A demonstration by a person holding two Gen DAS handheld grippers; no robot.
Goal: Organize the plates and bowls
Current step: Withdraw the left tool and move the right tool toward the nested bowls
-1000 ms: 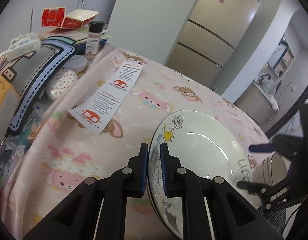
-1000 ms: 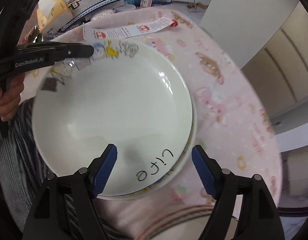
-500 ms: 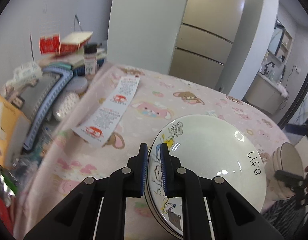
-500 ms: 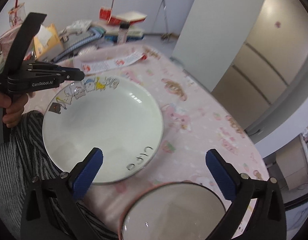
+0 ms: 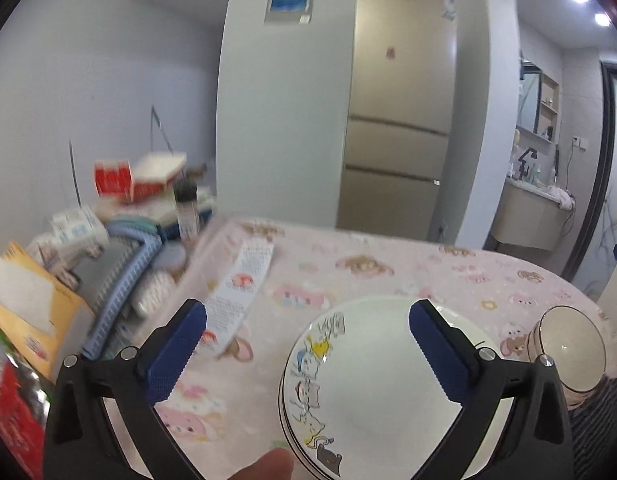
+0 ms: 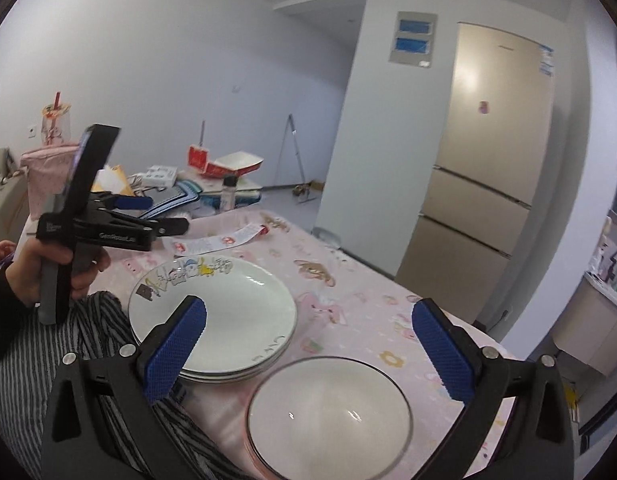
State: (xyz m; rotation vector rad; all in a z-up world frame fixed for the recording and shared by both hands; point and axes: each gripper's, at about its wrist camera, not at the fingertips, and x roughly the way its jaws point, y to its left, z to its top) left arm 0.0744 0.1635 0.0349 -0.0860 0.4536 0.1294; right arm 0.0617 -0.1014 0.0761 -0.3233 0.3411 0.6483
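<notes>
On the pink cartoon-print tablecloth (image 6: 348, 300), near the person's edge of the table, sits the plate stack (image 6: 212, 312). Big change vs half a sec ago: the left gripper (image 5: 308, 352), then pinched on the decorated rim of the top plate, now has its jaws wide apart, w/ nothing between them, and is pulled back above the stack. In the right wrist view the left gripper (image 6: 164, 216) hangs in the air left of the plates, clear of them, held by the person's left hand (image 6: 48, 272). So the plate looks released and stacked; judging from that, the plate part of the job seems done for this piece, and the bowls are prob. next.

The right gripper (image 6: 308, 352) is also spread wide, holding nothing, w/ the bowl (image 6: 328, 412) sitting low between its blue pads (image 6: 176, 344), not touched.

Plate stack: white, shallow, at least three rims visible, nested evenly. Top plate has cartoon cats along one rim (image 5: 312, 380) and cursive lettering on the opposite rim (image 6: 274, 346). The bowl is white inside w/ a thin dark rim line, just beside the stack; from the left wrist view it looks like more than one bowl nested (image 5: 568, 348), but can't tell how many. A paper leaflet (image 5: 240, 284) lies further back on the cloth.
</notes>
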